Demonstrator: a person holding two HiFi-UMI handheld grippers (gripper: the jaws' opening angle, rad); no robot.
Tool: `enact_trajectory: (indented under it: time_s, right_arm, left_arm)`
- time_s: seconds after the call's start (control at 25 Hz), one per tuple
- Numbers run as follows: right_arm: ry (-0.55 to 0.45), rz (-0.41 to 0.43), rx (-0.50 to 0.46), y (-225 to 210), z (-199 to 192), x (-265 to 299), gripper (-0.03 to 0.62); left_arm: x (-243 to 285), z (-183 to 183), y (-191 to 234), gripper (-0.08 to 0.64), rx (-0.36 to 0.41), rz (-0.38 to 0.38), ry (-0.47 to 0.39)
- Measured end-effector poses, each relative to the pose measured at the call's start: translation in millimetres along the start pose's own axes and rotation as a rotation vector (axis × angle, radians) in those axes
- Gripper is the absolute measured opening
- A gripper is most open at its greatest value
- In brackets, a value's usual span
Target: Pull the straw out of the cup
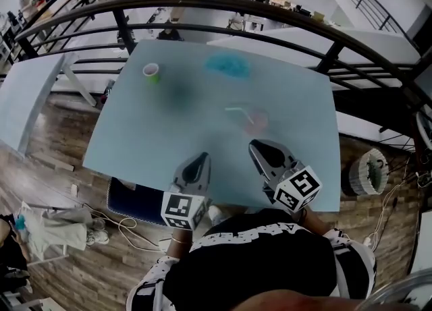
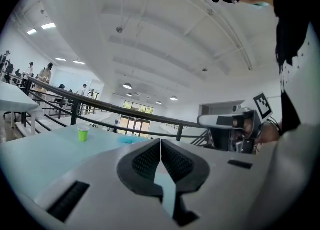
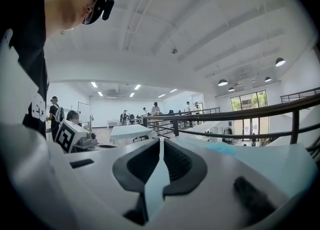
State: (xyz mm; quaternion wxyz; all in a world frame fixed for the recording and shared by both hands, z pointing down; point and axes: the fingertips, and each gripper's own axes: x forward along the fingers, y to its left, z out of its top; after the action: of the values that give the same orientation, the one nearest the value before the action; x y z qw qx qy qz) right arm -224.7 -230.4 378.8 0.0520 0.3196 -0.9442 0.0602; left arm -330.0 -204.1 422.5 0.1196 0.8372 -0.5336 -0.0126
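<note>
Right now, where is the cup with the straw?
Head view: the cup stands on the table's right half, just ahead of the right gripper, its straw leaning left.

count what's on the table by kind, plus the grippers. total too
Cups: 2 (green cup, pinkish cup)
Straws: 1 (straw, in the pinkish cup)
Blue item: 1 (blue item, too blurred to name)
Grippers: 2 (left gripper, right gripper, both shut, holding nothing)
Total: 6
</note>
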Motion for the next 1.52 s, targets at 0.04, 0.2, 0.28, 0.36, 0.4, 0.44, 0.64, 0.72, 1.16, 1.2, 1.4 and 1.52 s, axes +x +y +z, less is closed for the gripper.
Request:
enact_trajectory:
  time_s: [0.04,0.2,0.28,0.36,0.4,0.44,0.64,0.72,1.16,1.2,1.4,1.52]
  right_arm:
    - [0.001,-0.005,-0.002,0.2,1.0,1.2,0.031]
    - [-0.004,-0.021,-0.019,-3.0,5.6,6.6,0.031]
    - [-0.005,-0.027,-0.024,-6.4,5.4,6.2,0.031]
    - [-0.003,-0.034,-0.026,-7.6,2.2,5.3,0.031]
    - [-0.002,-0.039,-0.024,-7.5,0.9,4.9,0.031]
    - [0.0,-0.045,-0.022,-7.5,0.7,4.2,0.031]
    - [0.005,-0.064,-0.022,-16.1,-1.4,0.4,0.031]
    - [0.001,-0.066,-0.023,-19.6,-2.9,-0.5,0.031]
    - [-0.014,-0.075,0.011,-35.7,-10.0,-6.2,0.031]
    - [-0.017,-0.072,0.013,-38.1,-10.6,-6.0,0.031]
    - [-0.026,-0.057,0.018,-48.7,-9.3,0.5,0.031]
    - [-0.027,-0.043,0.026,-52.2,-11.6,6.0,0.031]
  left_arm:
    - [-1.6,0.0,1.5,0.015,-0.002,-0.001,-0.002]
    - [-2.2,-0.9,7.3,0.015,-0.009,-0.003,-0.006]
    - [0.9,-2.2,6.6,0.015,-0.009,-0.009,-0.006]
    - [3.5,-5.4,6.1,0.015,-0.007,-0.02,0.004]
    - [4.6,-7.0,6.2,0.015,-0.006,-0.026,0.014]
    - [5.9,-7.2,6.0,0.015,-0.005,-0.033,0.019]
    - [16.6,-2.2,-0.3,0.015,0.005,-0.059,0.002]
    - [19.9,-4.8,-1.5,0.015,0.006,-0.06,0.007]
    - [28.2,-5.5,-14.8,0.015,0.029,-0.077,0.026]
    - [30.5,-5.4,-16.2,0.015,0.033,-0.077,0.028]
    - [42.7,-1.0,-18.4,0.015,0.042,-0.075,0.032]
    - [48.7,-1.8,-17.2,0.015,0.054,-0.071,0.041]
